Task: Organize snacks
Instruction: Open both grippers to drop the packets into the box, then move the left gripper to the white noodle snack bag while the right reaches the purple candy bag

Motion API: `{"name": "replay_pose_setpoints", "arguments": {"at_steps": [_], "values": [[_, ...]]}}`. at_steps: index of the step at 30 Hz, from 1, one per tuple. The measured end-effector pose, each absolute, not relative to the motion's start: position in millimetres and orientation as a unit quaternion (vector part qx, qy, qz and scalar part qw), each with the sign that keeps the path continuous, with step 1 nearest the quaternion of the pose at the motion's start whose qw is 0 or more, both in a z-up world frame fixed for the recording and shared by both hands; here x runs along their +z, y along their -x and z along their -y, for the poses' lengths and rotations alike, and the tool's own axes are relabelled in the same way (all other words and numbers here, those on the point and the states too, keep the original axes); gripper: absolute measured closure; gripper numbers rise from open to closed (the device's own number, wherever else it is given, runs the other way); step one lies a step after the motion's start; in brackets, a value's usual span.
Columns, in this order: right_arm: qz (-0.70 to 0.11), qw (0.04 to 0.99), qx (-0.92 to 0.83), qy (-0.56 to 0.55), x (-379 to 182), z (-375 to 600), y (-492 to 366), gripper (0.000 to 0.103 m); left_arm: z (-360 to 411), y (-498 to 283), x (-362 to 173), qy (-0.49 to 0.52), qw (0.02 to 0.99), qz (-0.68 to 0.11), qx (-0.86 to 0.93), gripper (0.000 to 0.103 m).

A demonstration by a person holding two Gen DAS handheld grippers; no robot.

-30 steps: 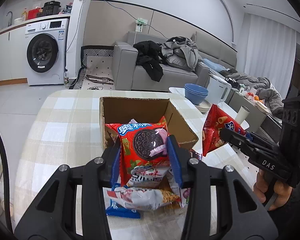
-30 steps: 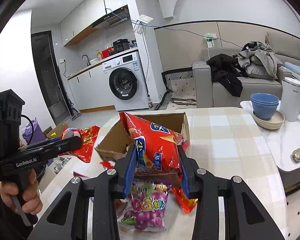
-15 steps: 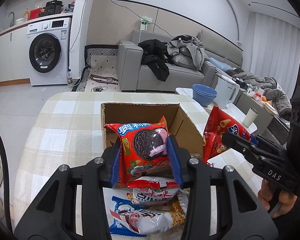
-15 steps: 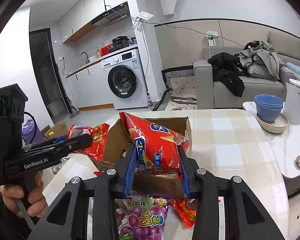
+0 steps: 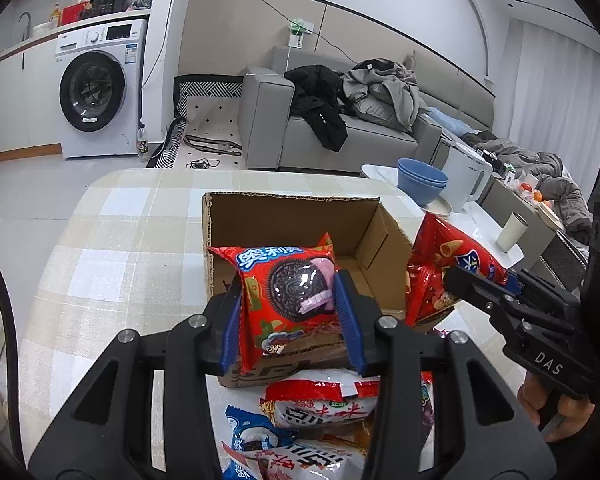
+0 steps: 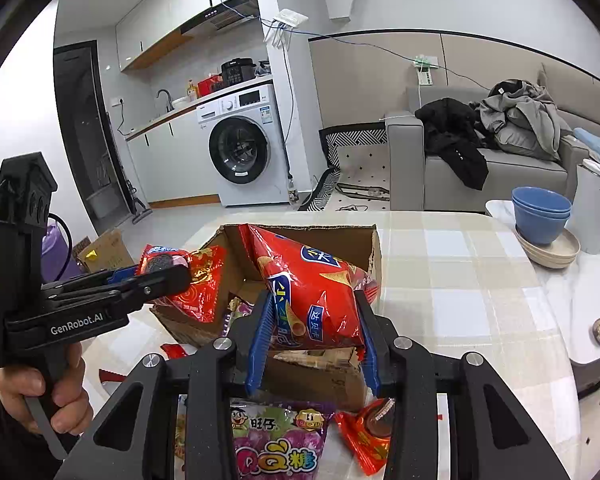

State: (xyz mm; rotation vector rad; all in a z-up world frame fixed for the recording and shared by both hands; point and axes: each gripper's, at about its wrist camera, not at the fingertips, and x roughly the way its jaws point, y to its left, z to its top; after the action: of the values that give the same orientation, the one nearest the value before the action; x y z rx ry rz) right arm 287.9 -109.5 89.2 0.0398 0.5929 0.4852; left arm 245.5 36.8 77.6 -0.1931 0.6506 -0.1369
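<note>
Over the cardboard box (image 5: 300,224) on the checked tablecloth (image 5: 112,240), both grippers carry a snack each. Left gripper (image 5: 290,316): jaws narrowed onto a red cookie packet (image 5: 286,280), pads pressing its two sides; packet upright, hanging above the near wall of the box, not yet inside. Right gripper (image 6: 312,336): jaws clamped on a red chip bag (image 6: 312,280), which stands tilted over the near right part of the box, its top leaning toward the open mouth.

Box contents: the floor seen from the left wrist view looks mostly bare cardboard. The right wrist view shows a scrap of purple wrapper low near the near wall; cannot tell if it lies inside the box or just beside it.

Still outside, just in front of the box: a red-and-white noodle packet (image 5: 324,404), a blue-and-white packet (image 5: 252,436), a purple candy bag (image 6: 276,436), a small red packet (image 6: 364,436), plus red scraps to the left of the box (image 6: 172,350).

Judgement: early stage. Two items in transit, none clearly deposited, at least four waiting. Next call: lower both packets past the rim and release, then return for the heap in front. Risk: chip bag is bulky and may catch on the box wall.
</note>
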Motion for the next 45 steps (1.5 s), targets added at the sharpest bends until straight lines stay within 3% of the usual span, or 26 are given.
{"name": "replay_pose_setpoints", "arguments": {"at_steps": [16,21,25,28,29,30,32,34,35,37,45], "values": [[-0.293,0.928,0.228,0.017,76.4,90.8,-299.5,0.064,-31.8,-273.4,57.2,0.063,0.942,-0.325,-0.057,0.067],[-0.287,0.928,0.236,0.015,78.7,90.9,-297.3,0.054,-36.2,-270.0,55.7,0.062,0.941,-0.329,-0.055,0.066],[-0.284,0.931,0.228,0.019,81.5,96.6,-294.2,0.052,-39.7,-261.4,56.6,0.06,0.942,-0.326,-0.05,0.051],[-0.286,0.931,0.228,0.013,83.3,102.7,-291.1,0.038,-41.7,-252.7,59.2,0.059,0.944,-0.322,-0.047,0.03],[-0.285,0.931,0.229,0.009,84.2,105.3,-289.7,0.029,-41.5,-248.4,61.2,0.059,0.944,-0.32,-0.046,0.021],[-0.283,0.931,0.229,0.004,84.8,108.6,-287.3,0.02,-41.8,-244.4,62.7,0.058,0.945,-0.319,-0.044,0.02],[-0.279,0.933,0.228,-0.005,85.9,115.1,-282.1,0.014,-42.0,-236.6,65.3,0.057,0.946,-0.316,-0.042,0.018],[-0.281,0.931,0.232,-0.011,85.8,120.5,-276.5,0.012,-41.3,-227.9,67.0,0.054,0.946,-0.316,-0.04,0.01],[-0.283,0.93,0.233,-0.011,85.6,122.3,-274.2,0.007,-40.1,-223.3,69.0,0.052,0.947,-0.316,-0.039,0.001],[-0.289,0.928,0.234,-0.007,83.7,126.3,-267.6,0.001,-38.5,-213.2,70.7,0.049,0.948,-0.311,-0.036,0.001],[-0.303,0.927,0.222,-0.008,73.6,138.9,-242.0,0.0,-35.6,-175.5,74.1,0.05,0.951,-0.304,-0.035,0.001]]}}
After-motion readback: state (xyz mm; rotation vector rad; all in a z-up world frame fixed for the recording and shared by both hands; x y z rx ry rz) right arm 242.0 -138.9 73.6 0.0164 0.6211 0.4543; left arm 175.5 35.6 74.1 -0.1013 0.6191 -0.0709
